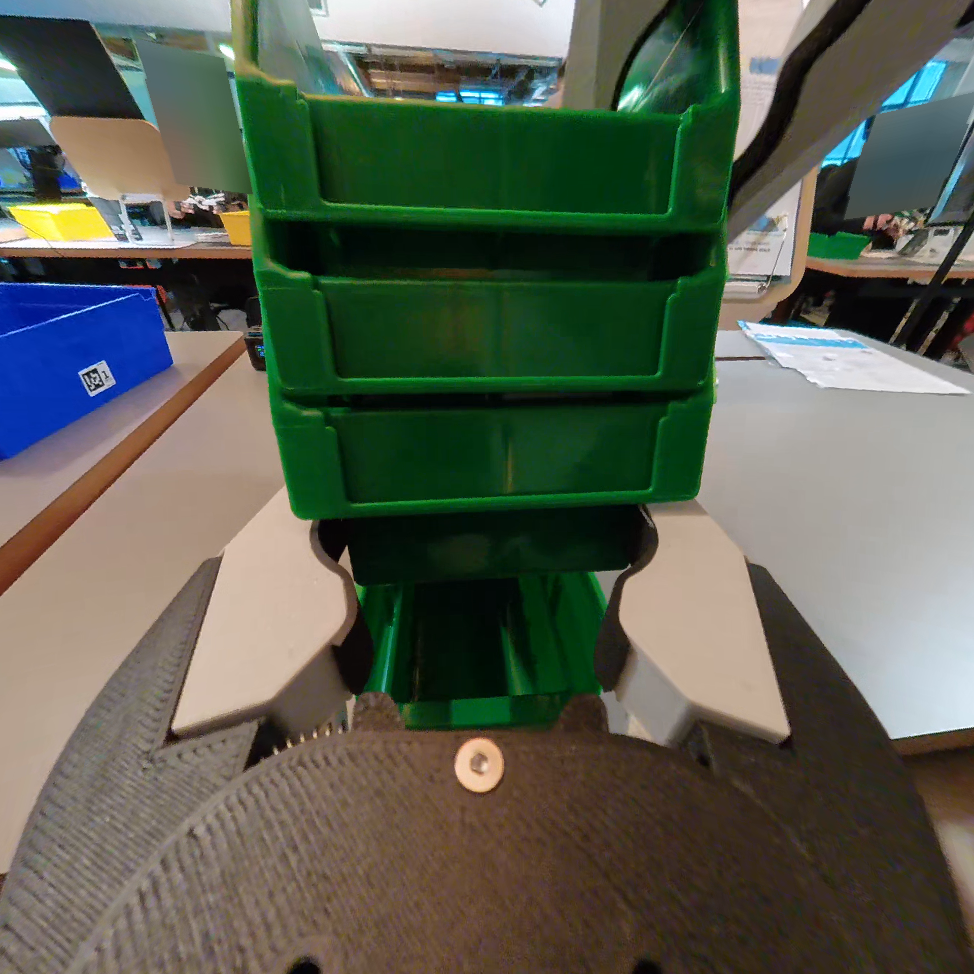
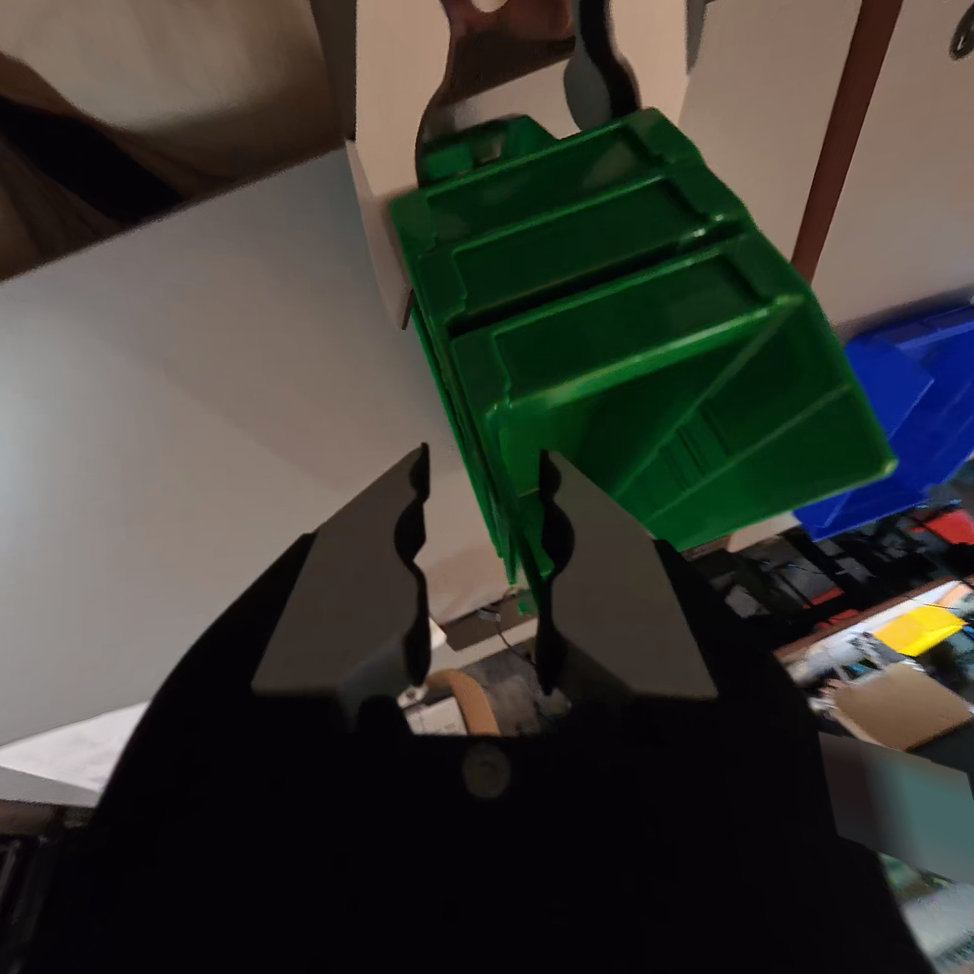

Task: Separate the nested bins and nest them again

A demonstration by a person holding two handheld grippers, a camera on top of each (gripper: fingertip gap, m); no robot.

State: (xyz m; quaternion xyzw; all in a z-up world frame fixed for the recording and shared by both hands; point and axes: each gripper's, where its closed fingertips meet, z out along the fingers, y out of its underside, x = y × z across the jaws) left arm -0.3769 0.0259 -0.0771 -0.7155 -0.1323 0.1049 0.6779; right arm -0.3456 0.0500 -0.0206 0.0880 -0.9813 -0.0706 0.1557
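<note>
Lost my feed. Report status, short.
Left tongs shut on the green bin stack, held off the table. Right tongs open at the stack's rim, no grip. Blue bin clear, left side.

The left gripper clamps the bottom of the green bin stack from both sides. The right gripper sits at the stack's top rim, jaws parted, one finger inside.

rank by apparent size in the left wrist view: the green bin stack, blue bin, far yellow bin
1. green bin stack, largest, though it sits right at the camera
2. blue bin, cut off by the frame edge
3. yellow bin, smallest, far off
</note>
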